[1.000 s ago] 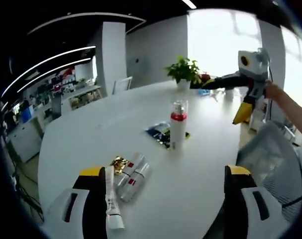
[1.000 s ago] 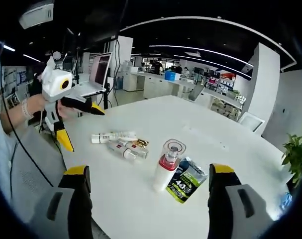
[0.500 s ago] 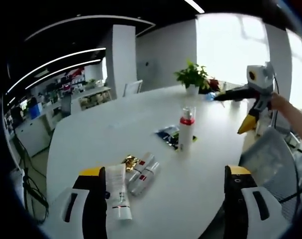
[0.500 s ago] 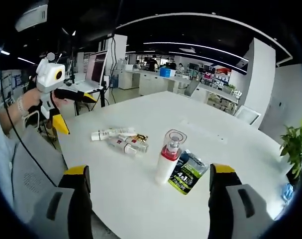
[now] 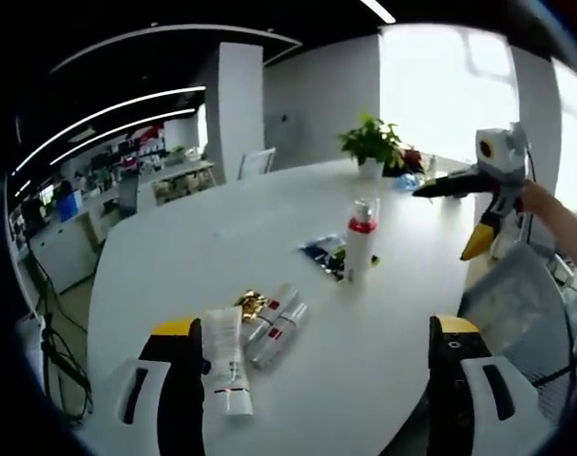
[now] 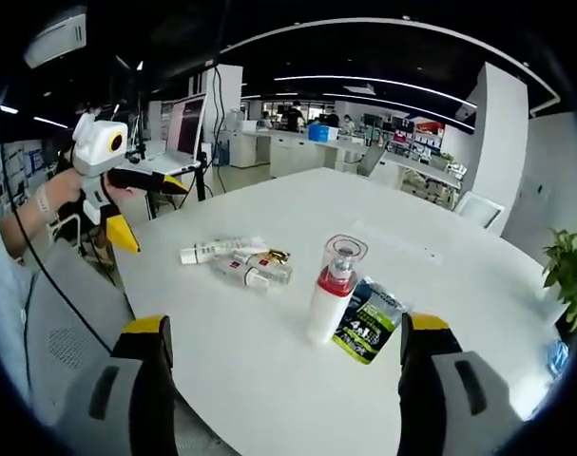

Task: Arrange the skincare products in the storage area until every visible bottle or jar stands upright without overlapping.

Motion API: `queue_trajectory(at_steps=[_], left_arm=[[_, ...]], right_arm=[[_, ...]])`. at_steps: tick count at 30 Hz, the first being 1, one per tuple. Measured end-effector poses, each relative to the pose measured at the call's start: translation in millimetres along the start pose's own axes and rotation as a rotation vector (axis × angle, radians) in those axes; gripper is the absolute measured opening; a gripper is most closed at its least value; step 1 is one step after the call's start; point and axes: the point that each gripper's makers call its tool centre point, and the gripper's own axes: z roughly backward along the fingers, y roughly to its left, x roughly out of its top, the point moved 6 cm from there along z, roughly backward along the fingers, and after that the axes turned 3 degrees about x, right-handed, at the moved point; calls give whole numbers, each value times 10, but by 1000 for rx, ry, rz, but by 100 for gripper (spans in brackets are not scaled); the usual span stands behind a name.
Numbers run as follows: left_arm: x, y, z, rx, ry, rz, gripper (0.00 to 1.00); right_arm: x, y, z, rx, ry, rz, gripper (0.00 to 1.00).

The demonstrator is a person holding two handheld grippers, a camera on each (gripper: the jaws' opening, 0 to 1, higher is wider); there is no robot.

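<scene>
A white bottle with a red band and clear cap (image 5: pixel 360 239) (image 6: pixel 334 290) stands upright near the middle of the white table (image 5: pixel 193 247). A white tube (image 5: pixel 225 369) (image 6: pixel 217 251) lies flat beside two small white bottles with red labels (image 5: pixel 275 321) (image 6: pixel 247 271) and a gold-wrapped item (image 5: pixel 252 306). A dark sachet (image 5: pixel 324 256) (image 6: pixel 366 330) lies flat by the standing bottle. My left gripper (image 5: pixel 312 380) is open above the near table edge, with nothing between its jaws. My right gripper (image 6: pixel 283 380) is open too. Each gripper appears in the other's view (image 5: pixel 473 204) (image 6: pixel 112 180), held off the table's side.
A potted plant (image 5: pixel 369 147) (image 6: pixel 568 275) stands at the table's far end. A grey mesh chair (image 5: pixel 516 313) (image 6: pixel 60 332) sits at the table's edge near the person. Office desks and shelves (image 6: pixel 317 152) fill the room behind.
Both cameras have pulled back slightly, so the table items look a little smaller and shifted. The products themselves have not moved.
</scene>
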Motion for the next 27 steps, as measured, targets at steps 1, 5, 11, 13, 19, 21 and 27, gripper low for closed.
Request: queue_trajectory(at_steps=[1,5,11,13,19,21,27], left_arm=[[-5,-1,-3,-5,2,3,97],[-52,31,-24,2,20,2,97],[-86,48,-28,-1,30,12,97],[-95,61,-31,2,32,14,97],[-150,112,-48,10,47,23,97],[-178,133,-62,12,58,27,97],[-241,200,-101,19,85,30,97]], right_arm=[[-3,8,-1,2,3,-2,100],[-29,12,-16,2,6,-13,100],[-71,9,-40,6,17,-26,100],[-82,18,-53,14,20,-28,100],[-118,42,-96,28,30,-46,99],[-143,31,-113,28,39,-53,98],[-157,8,-105,26,29,-79,88]])
